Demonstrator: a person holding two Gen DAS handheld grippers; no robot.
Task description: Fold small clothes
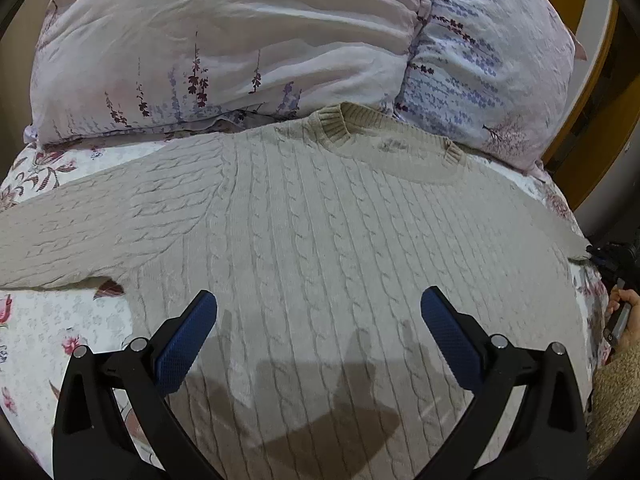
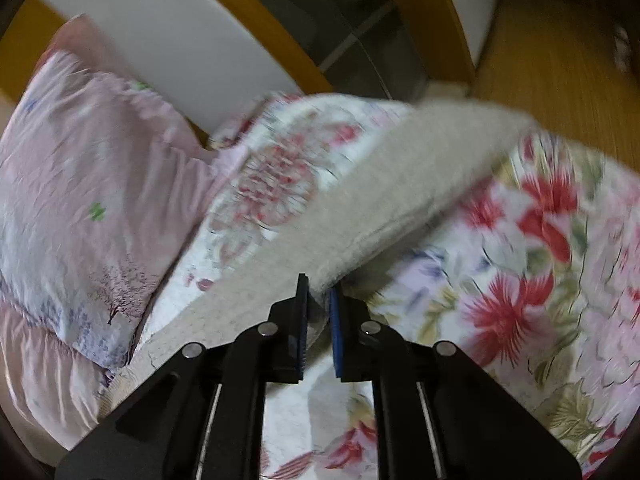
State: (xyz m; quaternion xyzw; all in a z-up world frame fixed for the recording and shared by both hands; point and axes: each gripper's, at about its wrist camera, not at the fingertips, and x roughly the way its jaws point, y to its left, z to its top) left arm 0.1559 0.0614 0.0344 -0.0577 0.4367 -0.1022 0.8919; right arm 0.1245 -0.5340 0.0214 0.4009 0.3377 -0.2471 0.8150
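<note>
- Left wrist view looks down on a beige cable-knit sweater [image 1: 320, 220] spread flat, front up, on a floral bedsheet [image 1: 48, 320].
- The sweater's ribbed collar [image 1: 336, 124] lies at the far end, touching the foot of a pale lavender-print pillow [image 1: 224, 48] that leans behind it.
- One sleeve [image 1: 80, 232] stretches out flat toward the left edge of that view, its lower edge lying on the sheet.
- The left gripper [image 1: 319, 312] hovers above the sweater's lower body with its jaws spread wide, grasping nothing; its blue pads [image 1: 188, 332] stand well apart and its shadow falls on the knit below.
- At the right border of the same view a person's hand [image 1: 624, 320] shows partly, wrapped around a dark handle, with a knitted cuff beside it.
- Right wrist view is motion-blurred. The right gripper [image 2: 319, 284] is clenched on the sweater's other sleeve [image 2: 400, 184], the knit pinched between the narrow blue pads [image 2: 335, 332].
- That sleeve rises from the jaws and runs up and to the right, lifted off the red-flowered bedsheet [image 2: 520, 260].
- A pink pillow [image 2: 88, 168] sits to the left against a white headboard with orange wooden trim [image 2: 168, 36].
- Wooden flooring [image 2: 560, 80] shows beyond the bed's far edge.
</note>
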